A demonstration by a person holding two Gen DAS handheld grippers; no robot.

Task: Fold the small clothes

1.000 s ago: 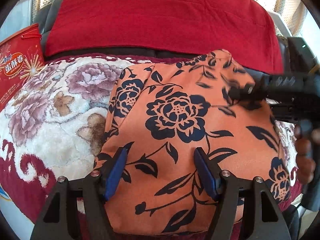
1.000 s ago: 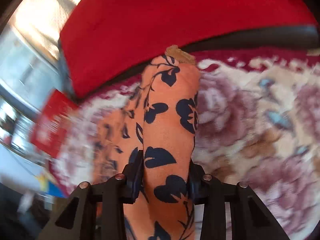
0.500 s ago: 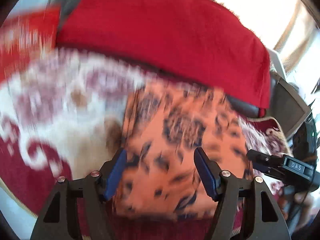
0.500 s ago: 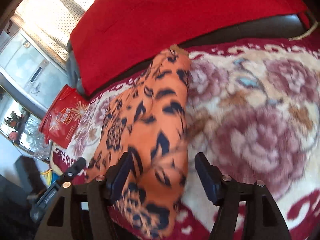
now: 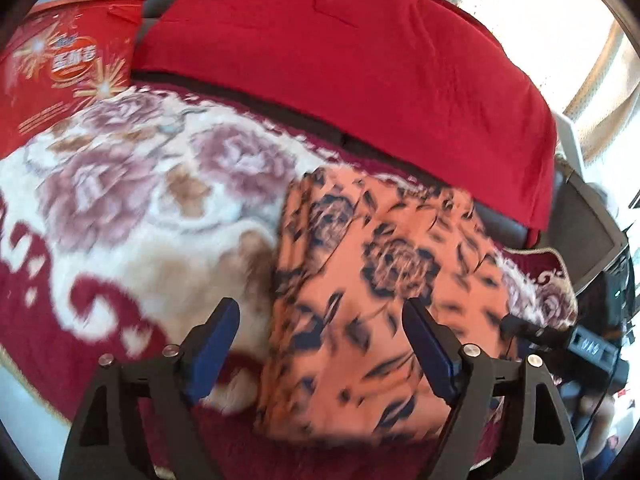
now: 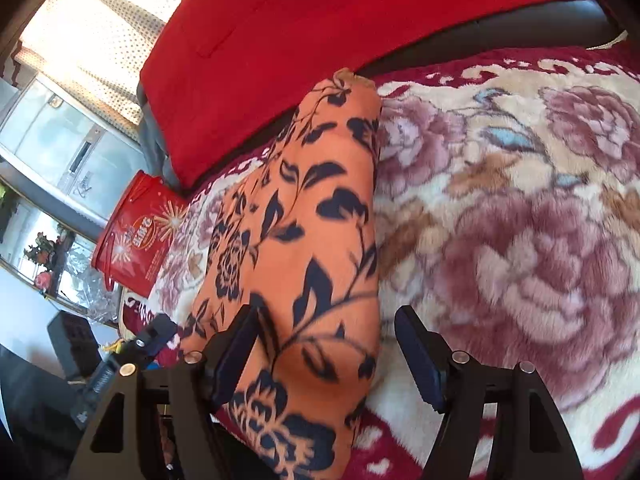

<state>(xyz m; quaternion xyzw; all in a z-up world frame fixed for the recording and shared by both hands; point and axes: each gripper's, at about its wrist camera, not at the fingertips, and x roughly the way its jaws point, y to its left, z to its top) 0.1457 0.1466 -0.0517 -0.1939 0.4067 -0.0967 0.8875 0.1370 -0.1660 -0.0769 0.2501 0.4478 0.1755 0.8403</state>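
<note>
Orange flowered garment (image 5: 372,296) lies folded on the plush floral blanket (image 5: 132,200), its far end near the red cushion (image 5: 360,52) at the back. A second ago my right gripper (image 6: 326,354) was clamped on a raised ridge of this cloth; now those fingers (image 6: 420,360) stand apart and nothing presses between them. The cloth's right edge lies below the gap, and the left finger overlaps the fabric in the right wrist view; whether it touches I cannot tell. The ridge has dropped and the garment rests flat along the blanket.

My left gripper (image 5: 320,354) had its fingers (image 5: 430,354) spread over the garment's near end before. Its jaws are opening wider at this moment, with no cloth pinched between them. The garment has shifted right in the left wrist view, so blanket now shows under the left finger. The view is blurred.

The red tub (image 5: 60,68) sits at the blanket's far left corner, as before. From the left wrist view, my right gripper (image 5: 560,340) has moved off the garment to its right edge.
</note>
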